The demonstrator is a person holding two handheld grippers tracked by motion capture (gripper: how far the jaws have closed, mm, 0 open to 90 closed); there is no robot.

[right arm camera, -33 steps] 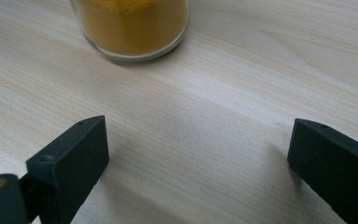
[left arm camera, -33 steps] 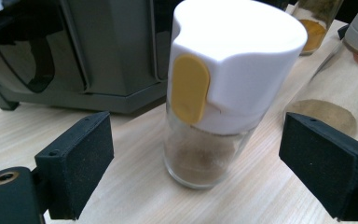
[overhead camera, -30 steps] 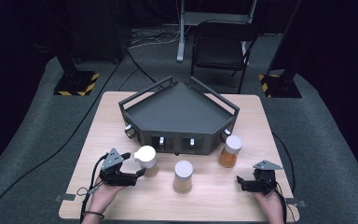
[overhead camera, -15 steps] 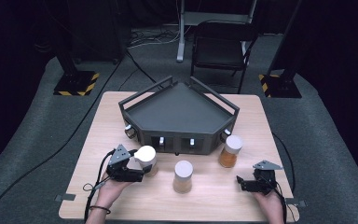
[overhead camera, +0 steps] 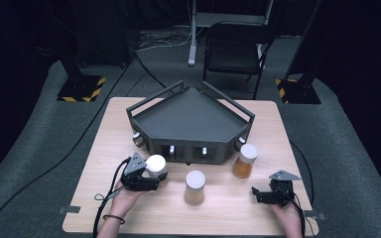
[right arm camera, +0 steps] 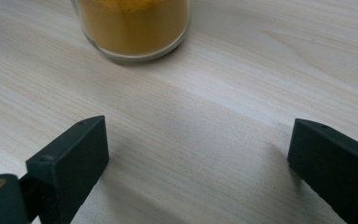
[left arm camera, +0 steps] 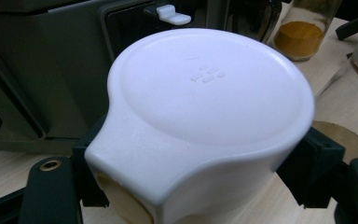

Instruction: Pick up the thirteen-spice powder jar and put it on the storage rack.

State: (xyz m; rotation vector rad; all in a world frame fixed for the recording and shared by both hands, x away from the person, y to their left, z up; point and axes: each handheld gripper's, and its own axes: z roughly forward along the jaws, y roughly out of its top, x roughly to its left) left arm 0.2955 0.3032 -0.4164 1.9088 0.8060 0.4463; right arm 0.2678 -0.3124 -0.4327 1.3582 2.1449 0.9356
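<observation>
While the left gripper (overhead camera: 151,179) closed on the left jar (overhead camera: 156,166), its fingers (left arm camera: 51,186) had just been drawing in and now pressed on the body from both sides, just under the white lid (left arm camera: 209,107). That jar stood on the desk (overhead camera: 104,148) at the front of the dark tray (overhead camera: 191,116), near its left front corner, with the middle jar (overhead camera: 195,187) a little way off to its right and the right jar (overhead camera: 245,161) beyond that, by the tray's right front corner.

By its look the jar was glass with a plastic flip lid: stiff, smooth and likely slippery, breakable if dropped, and of modest weight with the powder inside. The lid's tab stuck out toward the camera, so a hold on the lid alone could pop it open; the glass below the lid seemed the safer place, squeezed squarely and lifted upright.

The right gripper (overhead camera: 268,194) rested low at the desk's right front, well apart from the left one. Its fingers (right arm camera: 70,158) stood wide open with nothing between them, pointing toward the base of a jar of orange powder (right arm camera: 133,28).
</observation>
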